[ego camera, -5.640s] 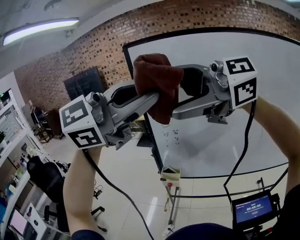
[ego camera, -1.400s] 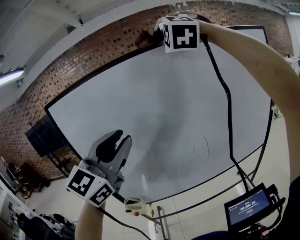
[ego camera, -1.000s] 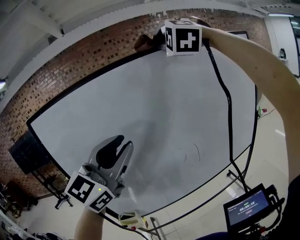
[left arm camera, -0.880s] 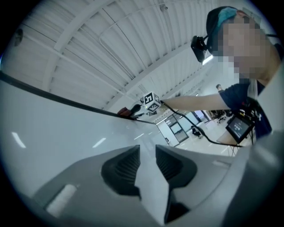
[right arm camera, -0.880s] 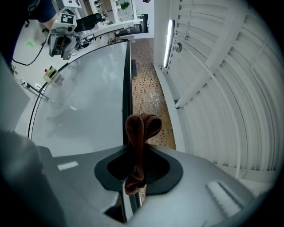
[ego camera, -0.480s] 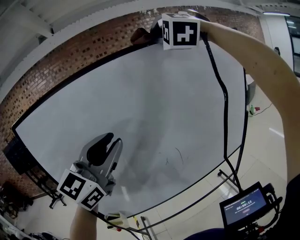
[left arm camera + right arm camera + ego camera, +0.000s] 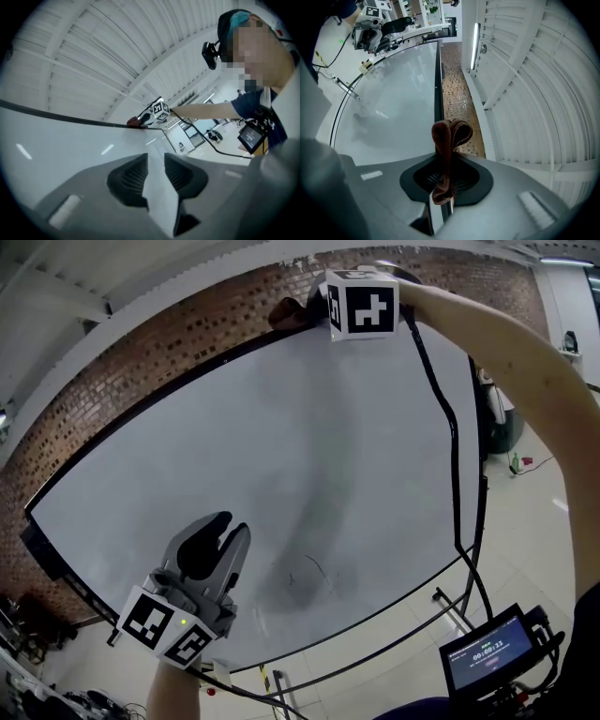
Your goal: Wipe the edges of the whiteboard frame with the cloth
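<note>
right gripper (image 7: 443, 159) fingers clamped together on the cloth (image 7: 450, 135), a brown folded rag pinched upright between the pads, with a looped end sticking out past the tips and a short tail hanging back below them

cloth sits right on the black frame (image 7: 437, 89) at the top edge of the whiteboard (image 7: 281, 446); in the head view it shows as a dark red lump just left of the right gripper's marker cube (image 7: 362, 302), where the frame meets the brick wall (image 7: 141, 357). it looks to be in contact with the frame, though i can't tell how hard it presses

right arm is stretched up high, with a black cable (image 7: 453, 446) trailing down from the gripper across the board

left gripper (image 7: 225, 532) is low and well apart from the cloth, in front of the lower part of the board. its fingers are apart with a narrow gap, nothing between them, only white board showing through in the left gripper view; can't tell whether the tips touch the board

faint grey smudges and a small pen scribble (image 7: 309, 570) on the board right of the left gripper. small lit screen (image 7: 492, 652) at bottom right of the head view
</note>
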The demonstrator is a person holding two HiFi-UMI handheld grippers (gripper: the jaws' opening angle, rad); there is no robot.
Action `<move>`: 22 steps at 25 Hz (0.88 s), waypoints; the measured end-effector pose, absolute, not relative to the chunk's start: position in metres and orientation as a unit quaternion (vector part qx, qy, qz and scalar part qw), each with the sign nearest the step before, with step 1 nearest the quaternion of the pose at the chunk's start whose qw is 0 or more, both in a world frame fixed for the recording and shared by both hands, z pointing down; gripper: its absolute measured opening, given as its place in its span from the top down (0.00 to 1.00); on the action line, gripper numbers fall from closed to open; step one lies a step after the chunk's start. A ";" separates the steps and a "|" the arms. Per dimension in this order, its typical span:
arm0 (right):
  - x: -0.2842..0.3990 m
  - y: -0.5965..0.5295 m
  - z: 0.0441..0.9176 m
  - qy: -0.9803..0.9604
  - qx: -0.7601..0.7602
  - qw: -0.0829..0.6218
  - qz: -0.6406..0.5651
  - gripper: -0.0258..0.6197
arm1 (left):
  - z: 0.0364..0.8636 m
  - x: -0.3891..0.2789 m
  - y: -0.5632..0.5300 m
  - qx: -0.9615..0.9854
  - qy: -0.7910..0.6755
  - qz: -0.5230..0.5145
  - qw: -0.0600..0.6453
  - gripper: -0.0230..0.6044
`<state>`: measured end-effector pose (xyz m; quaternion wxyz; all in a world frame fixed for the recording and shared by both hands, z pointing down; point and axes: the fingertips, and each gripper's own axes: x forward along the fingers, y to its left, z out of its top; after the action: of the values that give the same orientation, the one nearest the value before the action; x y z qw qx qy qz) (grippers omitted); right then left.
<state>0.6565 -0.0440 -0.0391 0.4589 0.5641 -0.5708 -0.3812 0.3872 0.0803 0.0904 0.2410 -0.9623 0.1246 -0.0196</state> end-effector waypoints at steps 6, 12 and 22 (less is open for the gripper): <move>0.595 -0.050 -0.054 -0.548 0.587 0.460 -0.380 0.88 | 0.084 0.317 0.050 -0.966 0.104 -0.019 0.234 0.78; 0.620 -0.042 -0.049 -0.542 0.609 0.459 -0.351 0.88 | 0.078 0.329 0.047 -0.970 0.061 -0.024 0.233 0.78; 0.672 -0.018 -0.047 -0.524 0.639 0.465 -0.316 0.88 | 0.084 0.361 0.044 -0.977 0.009 -0.023 0.210 0.78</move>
<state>0.6715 -0.0178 -0.0468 0.4655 0.6395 -0.5241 -0.3157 0.3613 0.0437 0.0839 0.2098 -0.9774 0.0089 -0.0227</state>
